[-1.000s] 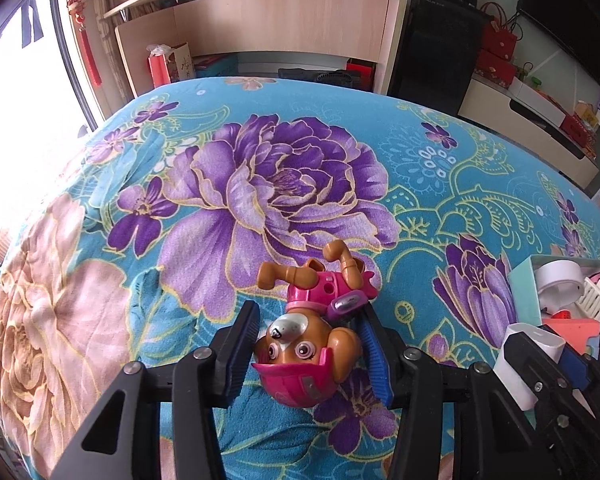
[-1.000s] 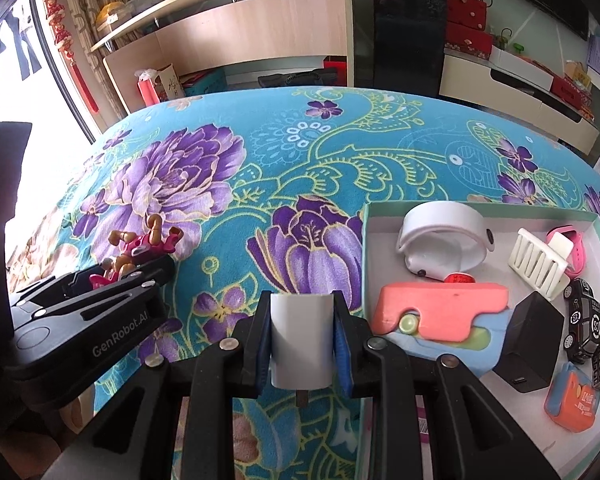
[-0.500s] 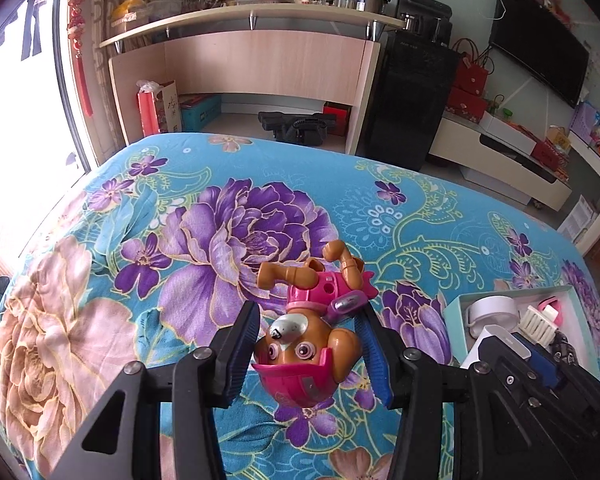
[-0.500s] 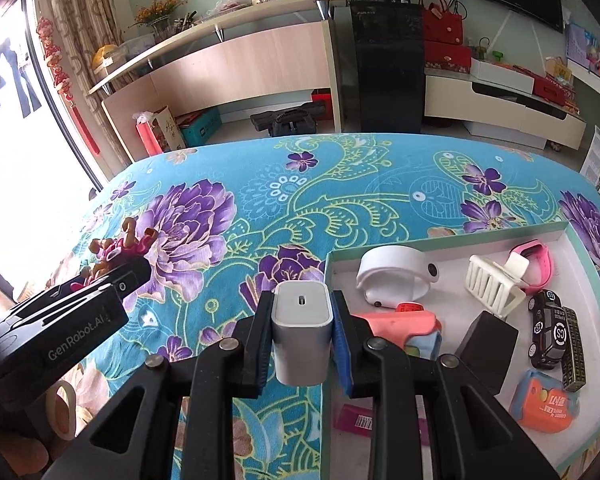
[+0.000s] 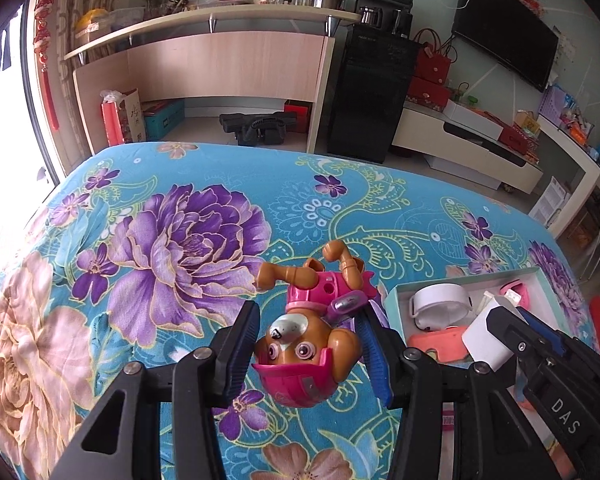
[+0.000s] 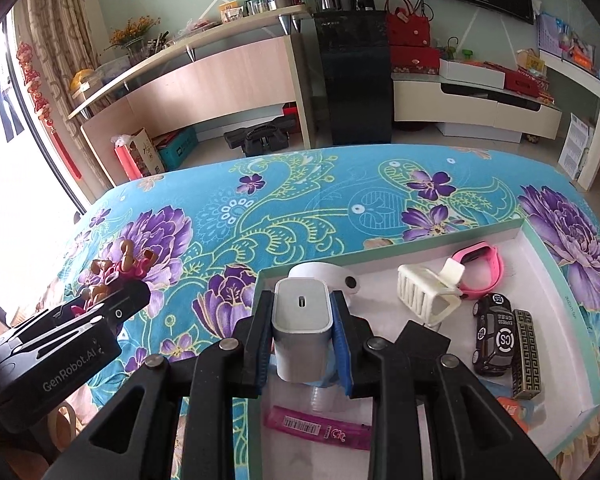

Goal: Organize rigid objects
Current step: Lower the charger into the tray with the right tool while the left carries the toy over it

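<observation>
A brown toy puppy point(image 5: 306, 336) in a pink suit and helmet hangs head-down in my left gripper point(image 5: 308, 350), which is shut on it above the floral bedspread. My right gripper point(image 6: 302, 330) is shut on a white charger cube point(image 6: 300, 330), held over the left end of the shallow box point(image 6: 556, 292). In the left wrist view the right gripper point(image 5: 496, 340) and its charger show at the right, over the box point(image 5: 396, 294). The right wrist view has the left gripper point(image 6: 96, 300) with the puppy's legs at the left.
The box holds a white round device point(image 6: 324, 274), a white hair claw point(image 6: 424, 294), a pink watch band point(image 6: 480, 266), a black toy car point(image 6: 494, 332), a patterned bar point(image 6: 526, 354), a black block point(image 6: 420, 338) and a pink packet point(image 6: 320, 428). The bed's far edge point(image 6: 340, 150) drops to the floor.
Both grippers have risen with their loads, so more of the room shows. The charger has moved from beside the box to over its left end.
</observation>
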`<action>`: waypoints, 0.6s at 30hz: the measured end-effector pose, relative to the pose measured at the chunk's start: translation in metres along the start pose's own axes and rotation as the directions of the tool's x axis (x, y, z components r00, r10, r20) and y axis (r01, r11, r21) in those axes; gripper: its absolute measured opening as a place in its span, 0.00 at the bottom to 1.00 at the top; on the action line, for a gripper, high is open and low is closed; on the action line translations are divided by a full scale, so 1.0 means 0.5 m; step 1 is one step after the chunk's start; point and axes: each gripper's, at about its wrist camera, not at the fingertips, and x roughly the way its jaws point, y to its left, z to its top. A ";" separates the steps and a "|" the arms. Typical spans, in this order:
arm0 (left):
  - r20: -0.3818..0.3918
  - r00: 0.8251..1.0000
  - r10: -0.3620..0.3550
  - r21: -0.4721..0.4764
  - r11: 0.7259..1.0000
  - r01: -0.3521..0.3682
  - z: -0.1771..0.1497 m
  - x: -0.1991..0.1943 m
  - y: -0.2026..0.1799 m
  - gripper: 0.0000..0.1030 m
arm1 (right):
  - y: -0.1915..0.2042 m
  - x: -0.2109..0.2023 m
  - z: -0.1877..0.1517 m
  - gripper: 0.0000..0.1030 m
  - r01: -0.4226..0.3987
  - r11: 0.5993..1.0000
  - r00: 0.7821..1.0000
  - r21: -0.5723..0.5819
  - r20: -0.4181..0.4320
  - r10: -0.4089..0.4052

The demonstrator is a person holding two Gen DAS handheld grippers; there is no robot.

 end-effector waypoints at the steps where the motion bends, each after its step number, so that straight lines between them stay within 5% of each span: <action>1: 0.002 1.000 -0.004 0.003 1.000 0.004 0.000 -0.002 -0.005 0.51 | -0.009 -0.006 0.002 0.27 -0.003 1.000 1.000 0.013 0.008 0.003; 12: -0.004 0.998 -0.055 0.061 0.997 0.055 -0.005 -0.011 -0.065 0.51 | -0.089 -0.060 0.015 0.27 0.077 0.992 0.994 0.099 0.069 -0.084; 18: -0.031 0.997 -0.074 0.129 0.989 0.078 -0.017 -0.009 -0.116 0.51 | -0.138 -0.044 0.008 0.27 0.150 0.975 0.989 0.166 -0.008 -0.151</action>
